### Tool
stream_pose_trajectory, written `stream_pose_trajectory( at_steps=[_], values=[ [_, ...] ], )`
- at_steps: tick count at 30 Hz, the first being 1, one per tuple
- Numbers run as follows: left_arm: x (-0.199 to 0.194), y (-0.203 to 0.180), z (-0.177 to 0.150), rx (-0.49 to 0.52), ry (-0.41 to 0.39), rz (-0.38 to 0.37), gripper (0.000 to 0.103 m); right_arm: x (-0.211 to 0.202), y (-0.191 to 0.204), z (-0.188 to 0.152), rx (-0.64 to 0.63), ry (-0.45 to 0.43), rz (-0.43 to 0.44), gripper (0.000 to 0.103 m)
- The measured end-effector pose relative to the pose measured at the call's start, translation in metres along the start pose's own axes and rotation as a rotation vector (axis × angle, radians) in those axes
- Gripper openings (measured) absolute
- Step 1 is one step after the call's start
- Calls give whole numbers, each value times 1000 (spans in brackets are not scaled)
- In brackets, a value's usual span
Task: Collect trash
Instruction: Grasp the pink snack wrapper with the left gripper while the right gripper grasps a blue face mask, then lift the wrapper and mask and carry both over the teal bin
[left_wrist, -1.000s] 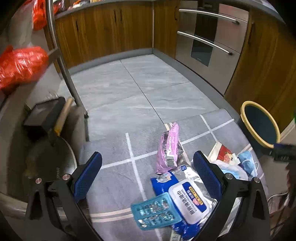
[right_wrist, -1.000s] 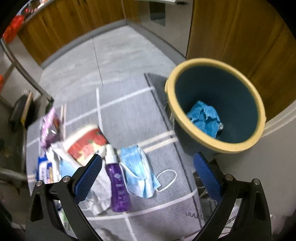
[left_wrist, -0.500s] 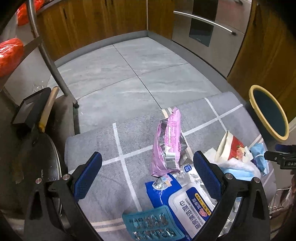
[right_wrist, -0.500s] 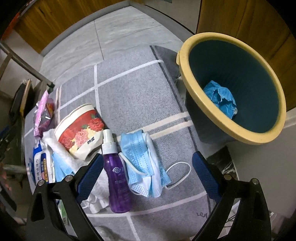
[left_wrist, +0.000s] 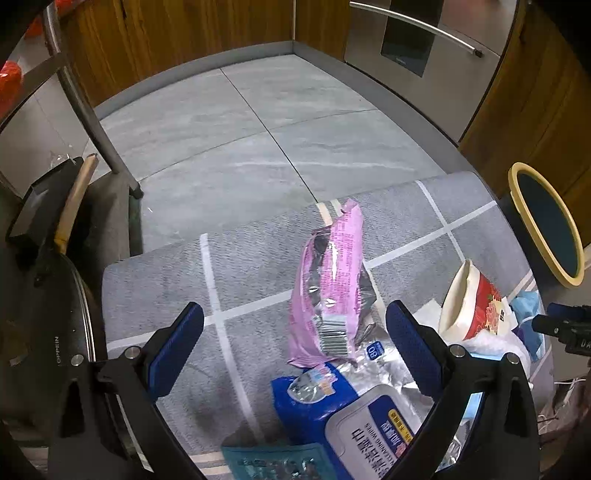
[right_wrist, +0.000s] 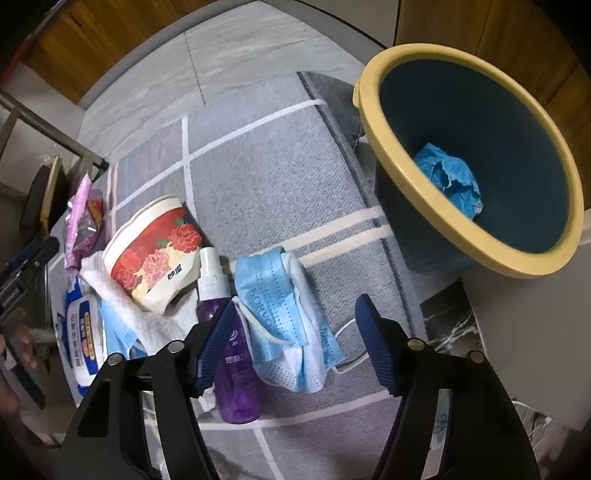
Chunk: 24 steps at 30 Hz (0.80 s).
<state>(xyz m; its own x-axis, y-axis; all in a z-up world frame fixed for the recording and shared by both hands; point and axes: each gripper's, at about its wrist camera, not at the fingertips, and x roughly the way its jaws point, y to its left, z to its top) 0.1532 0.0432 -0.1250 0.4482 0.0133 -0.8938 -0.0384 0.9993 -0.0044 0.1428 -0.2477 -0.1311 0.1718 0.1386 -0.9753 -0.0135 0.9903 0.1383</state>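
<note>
Trash lies on a grey rug (right_wrist: 266, 184). In the right wrist view my right gripper (right_wrist: 295, 343) hangs over blue face masks (right_wrist: 280, 314); its jaws are closing with the masks between them, pads apart from the cloth. A purple spray bottle (right_wrist: 236, 369) lies by the left pad, beside a red flowered cup (right_wrist: 155, 251). A yellow-rimmed blue bin (right_wrist: 480, 155) holds a blue crumpled wad (right_wrist: 448, 181). In the left wrist view my left gripper (left_wrist: 295, 350) stands open over a pink snack bag (left_wrist: 328, 288) and a blue wipes pack (left_wrist: 354, 417).
A teal blister pack (left_wrist: 273, 461) lies at the near rug edge. A metal rack leg (left_wrist: 96, 122) and a dark pan with a wooden handle (left_wrist: 74, 199) stand at the left. Wooden cabinets and an oven (left_wrist: 424, 44) line the far side beyond grey floor tiles.
My right gripper sank toward the face masks and its jaws narrowed around them. My left gripper dropped lower and nearer to the pink bag, still wide open.
</note>
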Motion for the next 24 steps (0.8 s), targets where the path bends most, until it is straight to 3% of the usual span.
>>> stream_pose_trajectory(
  at_steps=[5,15,19,22,24],
  values=[
    [4,-7,5,14,-4,7,97,8,-3,-3,8,26,6,57],
    [31,1,7,-28,67,15,94,14,-3,-1,-2,37,8,51],
    [39,3,6,-48,97,-34,70,18,0,-1,-14,50,9,42],
    [43,0,6,-31,111,-65,45,19,3,-1,-34,56,12,31],
    [44,-2,6,-23,112,-62,39,18,4,-1,-39,53,13,26]
  ],
)
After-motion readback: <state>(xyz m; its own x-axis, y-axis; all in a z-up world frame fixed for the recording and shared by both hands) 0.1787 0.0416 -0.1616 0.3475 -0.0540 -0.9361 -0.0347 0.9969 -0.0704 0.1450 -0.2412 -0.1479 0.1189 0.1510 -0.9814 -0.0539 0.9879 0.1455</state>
